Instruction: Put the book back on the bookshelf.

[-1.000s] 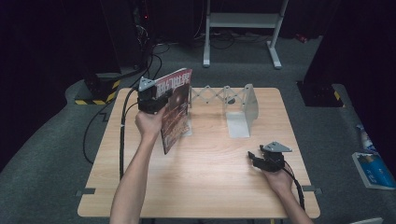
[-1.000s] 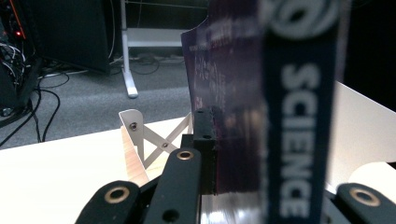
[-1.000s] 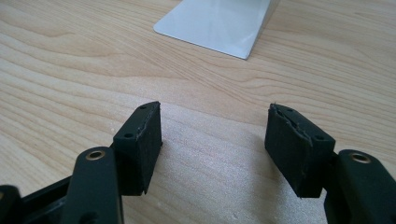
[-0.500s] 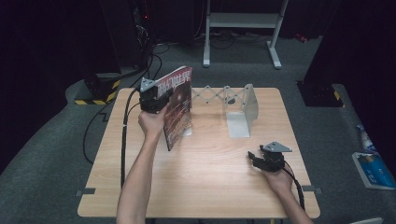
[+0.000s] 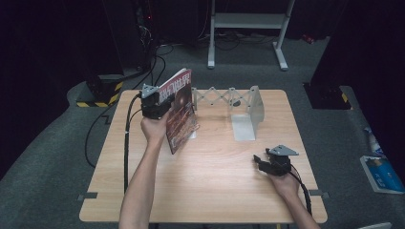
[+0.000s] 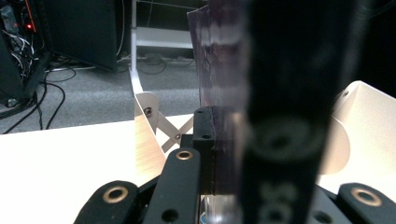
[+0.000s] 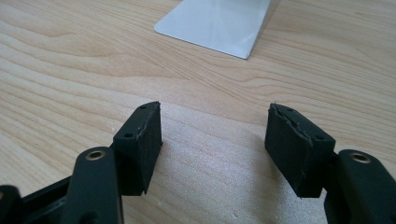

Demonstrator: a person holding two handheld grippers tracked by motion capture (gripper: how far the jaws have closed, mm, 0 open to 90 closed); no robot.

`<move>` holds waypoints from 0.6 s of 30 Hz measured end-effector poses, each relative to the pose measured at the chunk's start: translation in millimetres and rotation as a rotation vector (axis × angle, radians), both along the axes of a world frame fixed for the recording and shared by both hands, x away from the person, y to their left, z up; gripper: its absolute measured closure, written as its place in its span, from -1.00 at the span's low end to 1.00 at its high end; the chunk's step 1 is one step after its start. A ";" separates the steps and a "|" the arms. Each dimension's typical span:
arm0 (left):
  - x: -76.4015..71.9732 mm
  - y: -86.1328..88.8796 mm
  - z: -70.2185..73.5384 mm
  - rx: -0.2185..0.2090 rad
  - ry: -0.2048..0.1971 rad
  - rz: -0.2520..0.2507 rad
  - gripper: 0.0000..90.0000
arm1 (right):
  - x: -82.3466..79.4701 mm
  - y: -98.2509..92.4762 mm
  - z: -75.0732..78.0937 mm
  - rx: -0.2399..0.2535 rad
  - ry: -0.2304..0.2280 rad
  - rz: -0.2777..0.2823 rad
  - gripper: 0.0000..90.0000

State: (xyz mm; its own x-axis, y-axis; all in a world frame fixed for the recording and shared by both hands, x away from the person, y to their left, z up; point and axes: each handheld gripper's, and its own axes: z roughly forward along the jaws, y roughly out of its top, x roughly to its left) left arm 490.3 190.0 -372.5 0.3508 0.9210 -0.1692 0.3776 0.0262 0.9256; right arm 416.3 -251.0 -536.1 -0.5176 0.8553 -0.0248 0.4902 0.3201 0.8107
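Note:
A red-covered magazine point(image 5: 182, 117) stands upright over the table's left half, close to the left end plate of a metal accordion book rack point(image 5: 224, 97). My left gripper point(image 5: 165, 100) is shut on the magazine's upper edge. In the left gripper view the magazine point(image 6: 222, 65) is pinched between the black jaws of the left gripper point(image 6: 224, 158), with the rack's left plate point(image 6: 145, 135) just behind. My right gripper point(image 5: 261, 160) rests low on the table at the right, open and with nothing in it. In the right gripper view, bare wood shows between the pads of the right gripper point(image 7: 215, 144).
The rack's right plate point(image 5: 254, 110) stands on a flat metal foot point(image 7: 217, 21) ahead of the right gripper. The wooden table point(image 5: 215, 191) has bare room at the front. Cables point(image 5: 102, 119) trail off the table's left edge.
The left hand and the magazine have shifted only slightly. The right gripper has stayed still.

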 end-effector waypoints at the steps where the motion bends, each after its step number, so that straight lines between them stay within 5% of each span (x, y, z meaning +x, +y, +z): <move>1: -0.2 -0.1 0.1 0.003 0.002 -0.002 0.85 | -0.1 0.1 0.0 0.001 0.001 -0.001 -0.19; 18: -3.6 1.3 8.5 0.061 0.080 -0.040 0.83 | 0.0 0.0 0.1 -0.001 0.002 0.001 -0.19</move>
State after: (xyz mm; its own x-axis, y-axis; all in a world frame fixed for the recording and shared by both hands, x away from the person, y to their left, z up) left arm 486.7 191.3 -364.0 0.3748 0.9162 -0.1421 0.4498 -0.0456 0.8920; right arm 416.4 -251.0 -536.0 -0.5181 0.8550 -0.0246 0.4914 0.3211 0.8096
